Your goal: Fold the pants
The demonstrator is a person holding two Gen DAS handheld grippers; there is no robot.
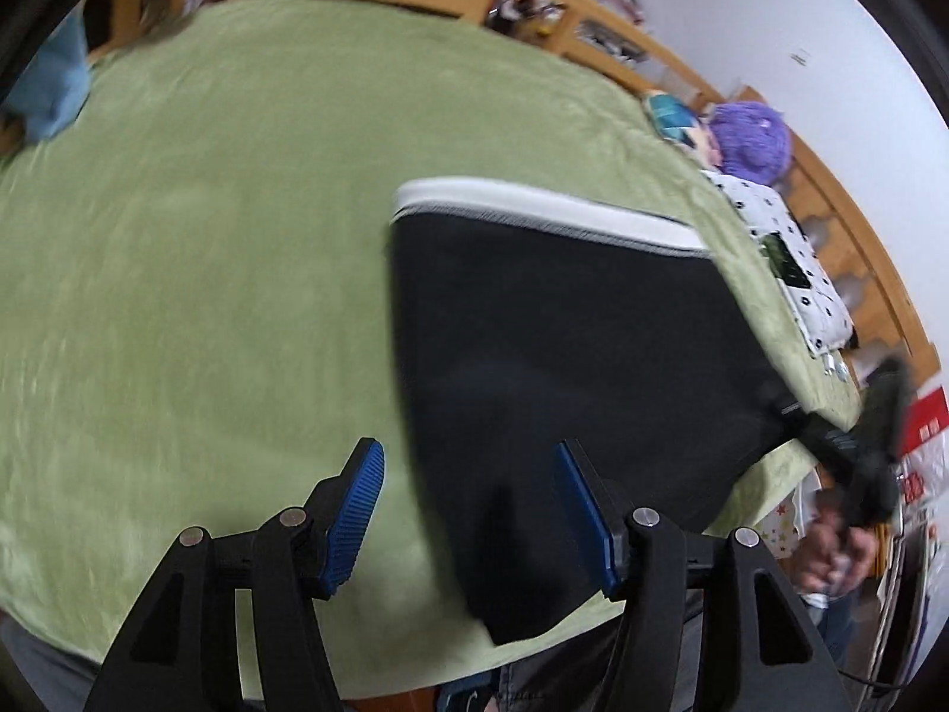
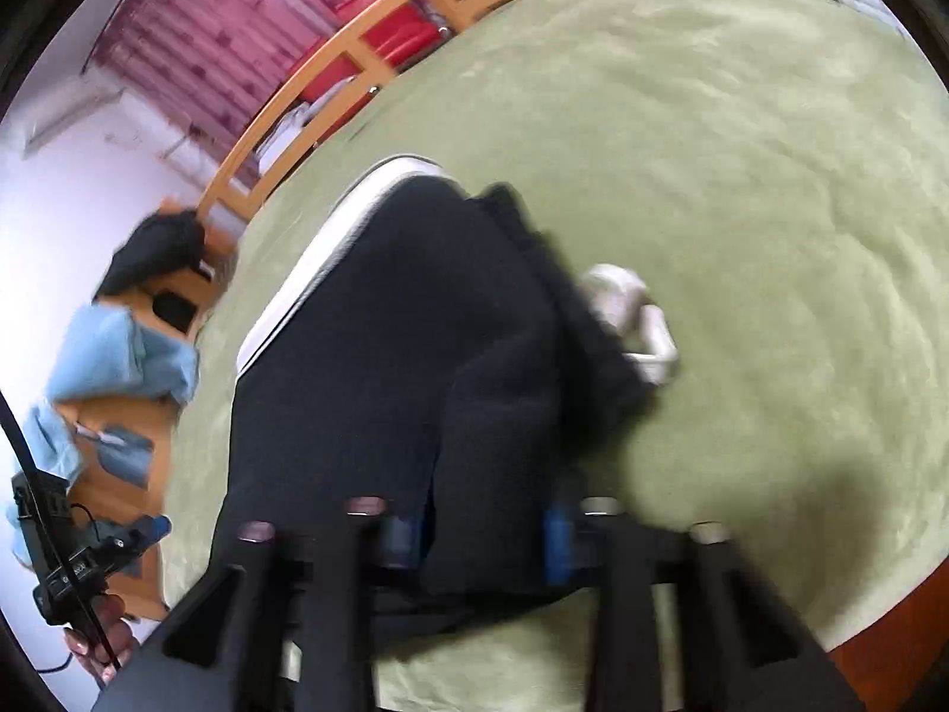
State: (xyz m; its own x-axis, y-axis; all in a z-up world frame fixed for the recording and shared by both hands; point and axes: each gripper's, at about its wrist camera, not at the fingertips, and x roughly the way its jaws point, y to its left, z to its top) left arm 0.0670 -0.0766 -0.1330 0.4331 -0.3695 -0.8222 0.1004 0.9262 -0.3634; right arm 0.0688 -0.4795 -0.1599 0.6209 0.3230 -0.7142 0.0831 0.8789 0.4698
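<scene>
Black pants (image 1: 563,356) with a white waistband (image 1: 534,207) lie flat on a green blanket (image 1: 178,237). My left gripper (image 1: 468,510) hangs open above the pants' left edge; its blue pads (image 1: 356,510) touch nothing. At the far right my right gripper (image 1: 812,424), held by a hand (image 1: 830,552), meets the pants' corner. The right wrist view is blurred: my right gripper (image 2: 480,534) is shut on a fold of the pants (image 2: 385,385), with black cloth between its pads. The waistband (image 2: 308,273) lies on the far side. My left gripper (image 2: 148,531) shows at the lower left.
A wooden bed frame (image 1: 593,12) rims the blanket (image 2: 741,178). A purple plush (image 1: 750,139) and a dotted pillow (image 1: 789,261) with a phone lie at the right edge. Blue cloth (image 2: 124,356) lies beyond the blanket. A pale bit of cloth (image 2: 629,314) sticks out beside the pants.
</scene>
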